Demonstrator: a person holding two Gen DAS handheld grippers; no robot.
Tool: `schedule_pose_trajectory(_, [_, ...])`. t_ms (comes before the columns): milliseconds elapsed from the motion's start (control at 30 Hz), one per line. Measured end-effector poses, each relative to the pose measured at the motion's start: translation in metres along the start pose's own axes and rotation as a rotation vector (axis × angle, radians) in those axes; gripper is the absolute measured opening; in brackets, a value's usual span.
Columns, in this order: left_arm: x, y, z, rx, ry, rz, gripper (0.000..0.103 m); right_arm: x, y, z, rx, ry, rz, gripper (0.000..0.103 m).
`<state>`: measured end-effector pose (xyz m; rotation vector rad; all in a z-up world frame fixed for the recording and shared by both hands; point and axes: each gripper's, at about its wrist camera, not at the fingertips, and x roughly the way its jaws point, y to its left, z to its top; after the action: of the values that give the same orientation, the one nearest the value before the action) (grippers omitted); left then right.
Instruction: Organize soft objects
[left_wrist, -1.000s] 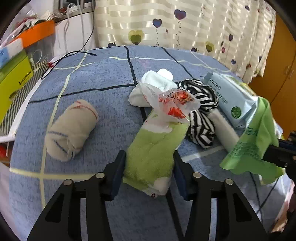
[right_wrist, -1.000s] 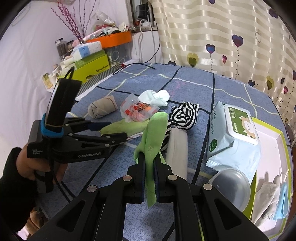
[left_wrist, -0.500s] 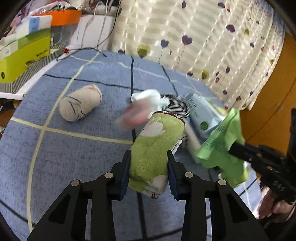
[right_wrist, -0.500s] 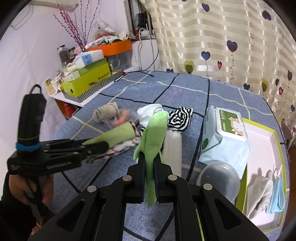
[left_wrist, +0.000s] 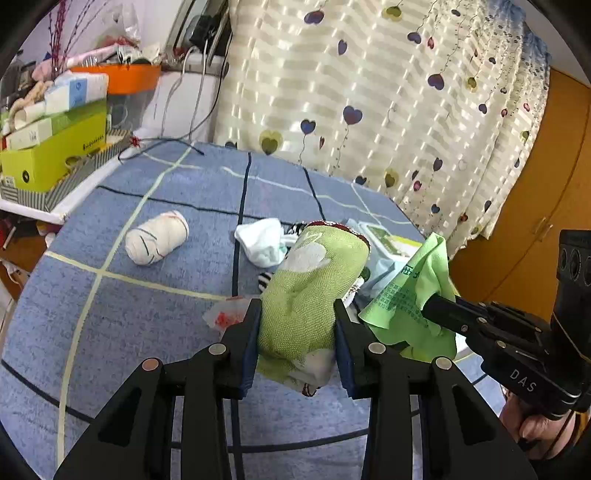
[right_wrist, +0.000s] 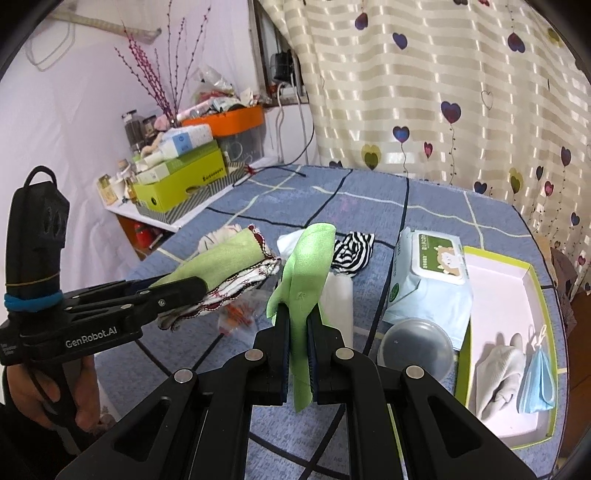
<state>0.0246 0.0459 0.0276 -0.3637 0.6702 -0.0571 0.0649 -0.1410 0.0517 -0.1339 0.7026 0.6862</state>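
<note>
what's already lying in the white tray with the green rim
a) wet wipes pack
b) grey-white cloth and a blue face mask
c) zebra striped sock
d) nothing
b: the right wrist view shows a grey-white cloth and a blue face mask lying in the tray.

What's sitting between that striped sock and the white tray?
A pack of wet wipes lies between the striped sock and the tray, seen in the right wrist view.

The left gripper is black plastic with round silver screws and dark blue pads. Its body carries white "GenRobot.AI" lettering and a blue band. The right gripper looks the same. Bare hands grip the handles.
</note>
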Motion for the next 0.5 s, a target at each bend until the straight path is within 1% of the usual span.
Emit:
schedule_pose_trajectory(233, [-0.011, -0.02, 0.001, 0.02, -0.03, -0.008, 0.037, -0.022, -0.004, -0.002, 0.007, -0.038, -0.01, 0.008])
schedule_pose_trajectory(500, [-0.011, -0.042, 0.0, 0.048, -0.027, -0.028, 0.037, -0.039, -0.016, -0.006, 0.027, -0.068, -0.035, 0.008])
